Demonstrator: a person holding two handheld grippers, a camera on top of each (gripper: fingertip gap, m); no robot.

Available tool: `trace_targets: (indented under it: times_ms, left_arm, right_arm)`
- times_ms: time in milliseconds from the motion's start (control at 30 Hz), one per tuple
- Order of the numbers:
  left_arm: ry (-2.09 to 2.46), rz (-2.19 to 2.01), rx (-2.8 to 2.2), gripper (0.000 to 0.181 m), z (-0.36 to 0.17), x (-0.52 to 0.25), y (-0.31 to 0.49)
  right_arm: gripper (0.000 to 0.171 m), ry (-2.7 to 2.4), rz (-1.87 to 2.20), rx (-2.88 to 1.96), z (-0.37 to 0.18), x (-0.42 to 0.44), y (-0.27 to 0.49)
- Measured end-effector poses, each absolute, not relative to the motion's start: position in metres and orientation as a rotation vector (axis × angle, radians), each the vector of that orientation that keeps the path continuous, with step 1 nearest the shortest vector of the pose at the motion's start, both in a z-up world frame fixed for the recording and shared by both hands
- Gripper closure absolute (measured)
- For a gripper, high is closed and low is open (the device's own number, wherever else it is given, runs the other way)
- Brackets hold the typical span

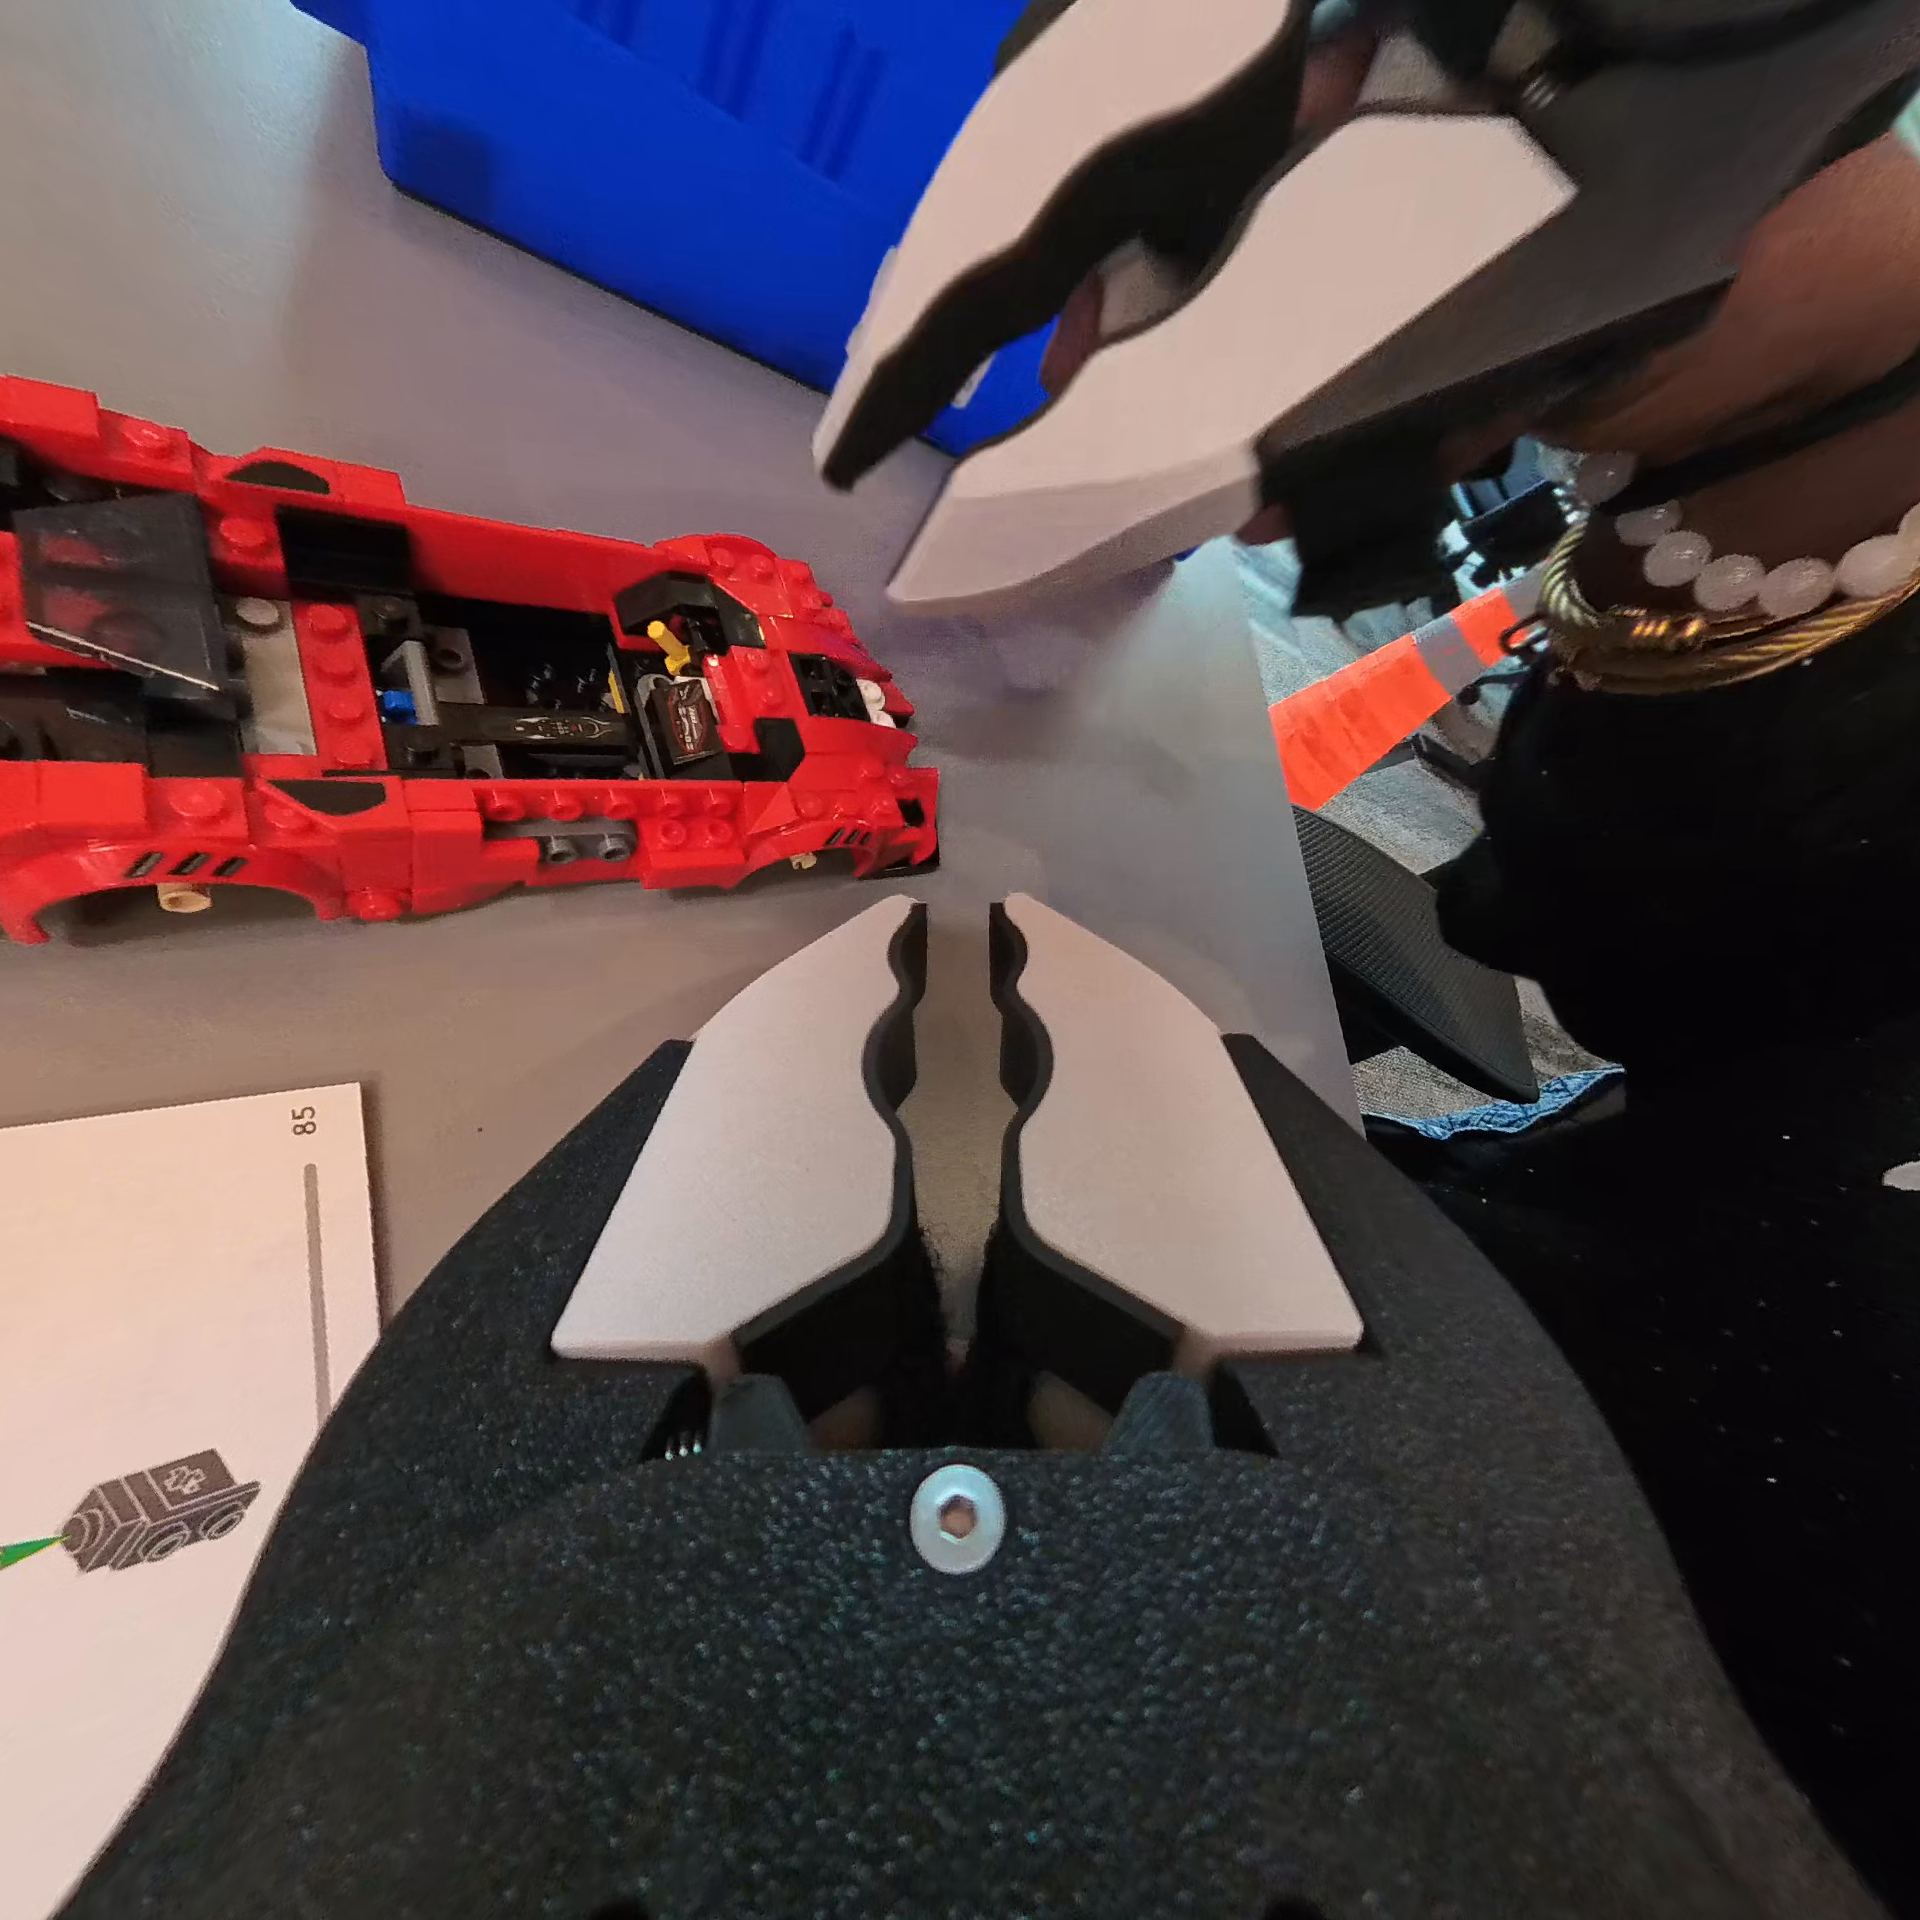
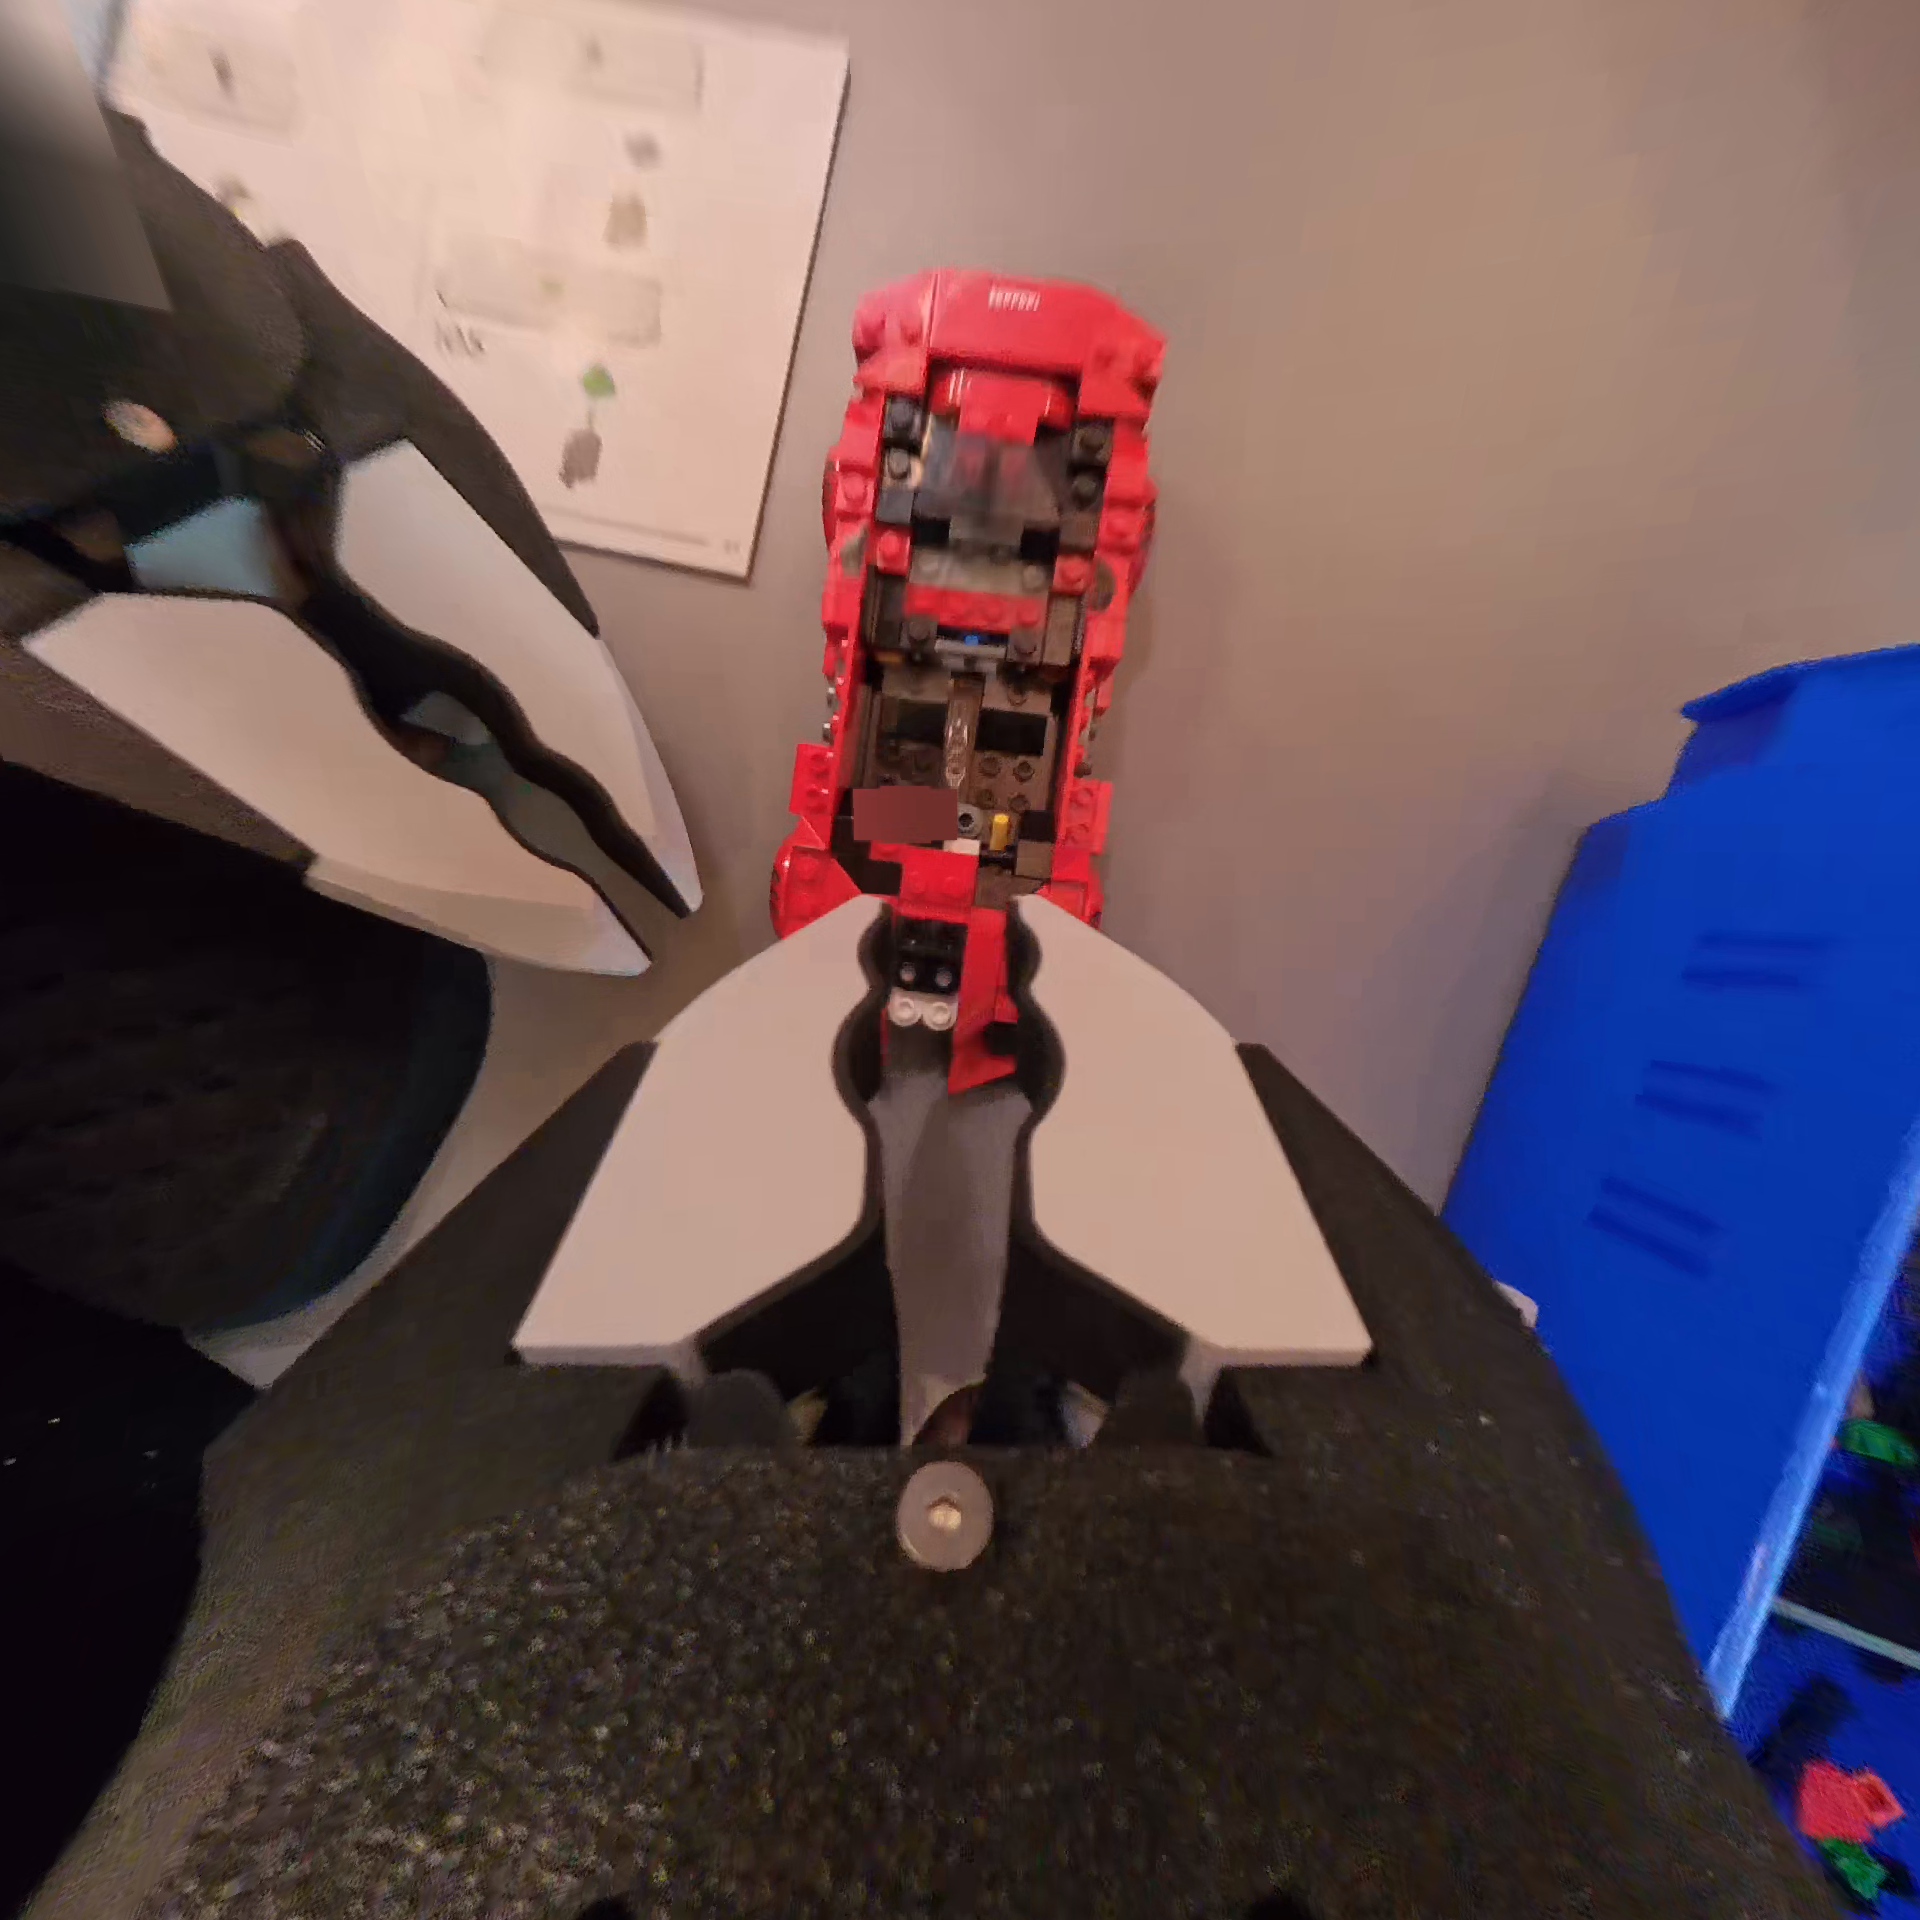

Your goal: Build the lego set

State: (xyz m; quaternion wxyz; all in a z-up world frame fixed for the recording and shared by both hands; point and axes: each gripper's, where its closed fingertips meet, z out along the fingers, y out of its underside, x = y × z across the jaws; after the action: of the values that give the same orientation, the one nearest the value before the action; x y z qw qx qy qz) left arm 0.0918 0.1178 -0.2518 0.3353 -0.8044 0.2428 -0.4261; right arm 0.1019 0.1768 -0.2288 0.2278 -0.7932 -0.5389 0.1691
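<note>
Red car [image 1: 436,727] [image 2: 987,582] flat on the grey worktop [image 1: 520,436] [image 2: 1455,520], open on top, with black, grey, yellow and blue parts visible inside. In the left wrist view, stretched across the left half, nose toward the middle; in the right wrist view, straight ahead, nose nearest to the camera. Left tongs [image 1: 958,909] [image 2: 670,935] low over the worktop, just beside the nose of the car but apart from it, nearly closed: only a thin slit between the fingers, bare worktop visible through it, nothing gripped. Right tongs [image 1: 873,530] [image 2: 945,914] in the air near the nose, a little blurred, tips pointing down toward it, partly open and clearly wider than the left tongs. In the right wrist view, black, white and red bricks of the nose visible in the gap between the fingers; in the left wrist view, tips clear of the car, so nothing held as far as visible. Hand [image 1: 1714,343] around the right tongs, with a bracelet [image 1: 1714,566] of white beads on the wrist. Blue bin [image 1: 644,156] [image 2: 1714,1143] on the far side of the car, near the right tongs, with loose red and green bricks [image 2: 1849,1808] inside. White sheet [image 1: 156,1351] [image 2: 582,260] with printed building steps flat on the worktop, beside the car and close to the left tongs.
</note>
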Motion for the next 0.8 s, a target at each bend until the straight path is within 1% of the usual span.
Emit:
trace_targets:
  times_ms: [33,67,167,267,367,467,667,800]
  left_arm:
    - [0.631,-1.109,-2.101,0.170,-0.252,0.091,0.118]
    - [0.628,-1.105,-2.105,0.168,-0.252,0.091,0.119]
    - [0.623,-1.087,-2.141,0.155,-0.256,0.090,0.120]
    - [0.651,-1.058,-2.178,0.142,-0.261,0.093,0.121]
    - [0.675,-1.065,-2.200,0.134,-0.262,0.099,0.121]
    - [0.673,-1.069,-2.222,0.128,-0.263,0.103,0.124]
    - [0.656,-1.068,-2.252,0.127,-0.264,0.101,0.131]
    - [0.643,-1.029,-2.257,0.128,-0.265,0.096,0.140]
  right_arm:
    - [0.141,-1.454,0.507,-2.175,-0.225,0.103,0.176]
    - [0.126,-1.425,0.541,-2.170,-0.224,0.106,0.176]
    - [0.096,-1.362,0.620,-2.196,-0.238,0.116,0.176]
    - [0.085,-1.371,0.692,-2.190,-0.256,0.117,0.171]
    - [0.083,-1.401,0.747,-2.163,-0.266,0.113,0.165]
    - [0.092,-1.407,0.811,-2.152,-0.268,0.113,0.159]
    - [0.101,-1.360,0.841,-2.126,-0.265,0.120,0.153]
    - [0.101,-1.347,0.889,-2.101,-0.264,0.121,0.148]
